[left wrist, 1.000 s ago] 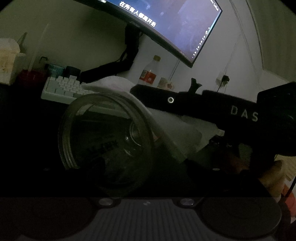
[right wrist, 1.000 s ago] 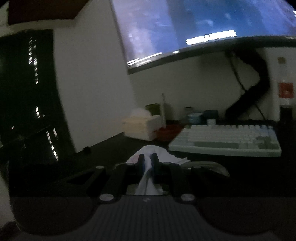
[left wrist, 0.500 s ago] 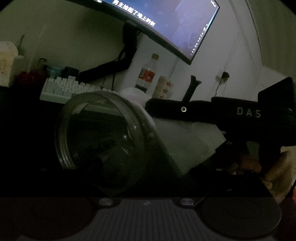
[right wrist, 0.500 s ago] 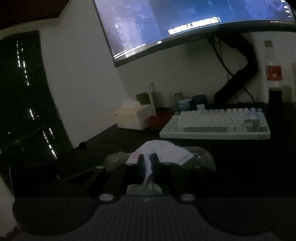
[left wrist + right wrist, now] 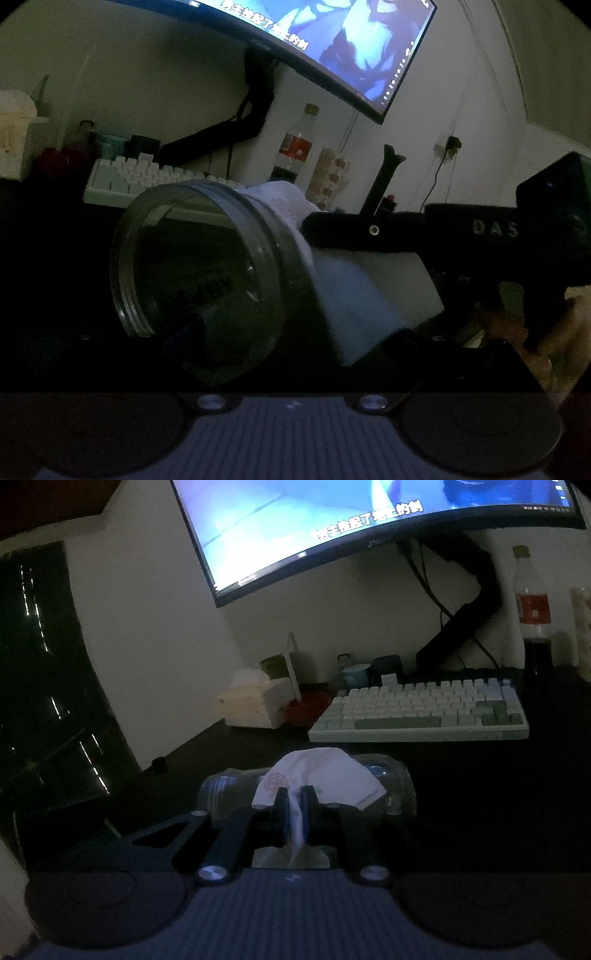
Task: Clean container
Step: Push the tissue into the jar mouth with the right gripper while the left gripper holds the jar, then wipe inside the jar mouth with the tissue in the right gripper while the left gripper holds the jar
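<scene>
Your right claw (image 5: 294,805) pinches the white tissue (image 5: 325,775) draped over the clear jar (image 5: 199,273); whether your left claw grips that jar is hidden in the dark.

Both wrist views sit close, sharing jar (image 5: 199,273), keyboard (image 5: 421,712), monitor (image 5: 332,48)

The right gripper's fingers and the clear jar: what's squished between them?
A white tissue. The right wrist view shows the right gripper pinching it and draping it over the jar.
</scene>
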`<move>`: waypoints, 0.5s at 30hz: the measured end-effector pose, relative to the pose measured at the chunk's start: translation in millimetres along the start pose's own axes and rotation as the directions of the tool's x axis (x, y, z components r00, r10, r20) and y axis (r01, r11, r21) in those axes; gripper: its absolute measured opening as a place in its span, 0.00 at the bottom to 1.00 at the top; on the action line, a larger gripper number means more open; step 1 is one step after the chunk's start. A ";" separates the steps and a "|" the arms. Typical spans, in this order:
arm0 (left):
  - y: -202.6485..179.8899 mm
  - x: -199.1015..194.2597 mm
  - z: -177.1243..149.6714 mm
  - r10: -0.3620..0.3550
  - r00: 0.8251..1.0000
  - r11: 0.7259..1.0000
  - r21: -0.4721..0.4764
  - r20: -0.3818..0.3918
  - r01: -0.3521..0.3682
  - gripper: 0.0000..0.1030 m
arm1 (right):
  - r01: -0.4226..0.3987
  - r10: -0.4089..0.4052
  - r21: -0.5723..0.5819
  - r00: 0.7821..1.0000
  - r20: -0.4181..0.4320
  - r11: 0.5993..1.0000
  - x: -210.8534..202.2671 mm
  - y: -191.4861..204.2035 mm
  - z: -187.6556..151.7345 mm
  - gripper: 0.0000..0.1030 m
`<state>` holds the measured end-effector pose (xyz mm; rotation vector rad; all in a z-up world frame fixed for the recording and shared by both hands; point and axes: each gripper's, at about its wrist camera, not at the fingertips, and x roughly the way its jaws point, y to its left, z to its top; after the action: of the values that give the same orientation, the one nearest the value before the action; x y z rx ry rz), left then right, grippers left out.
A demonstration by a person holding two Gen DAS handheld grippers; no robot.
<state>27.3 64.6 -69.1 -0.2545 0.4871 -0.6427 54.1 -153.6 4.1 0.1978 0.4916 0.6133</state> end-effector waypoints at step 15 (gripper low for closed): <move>3.6 -1.5 0.1 -0.017 1.000 1.000 -0.021 0.007 0.017 1.00 | 0.008 -0.009 0.016 0.999 0.045 1.000 1.7 -9.1 -1.2 0.09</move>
<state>28.1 68.3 -69.8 -0.2811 0.4856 -0.6530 59.3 -159.8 -0.5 0.2234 0.4539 0.5955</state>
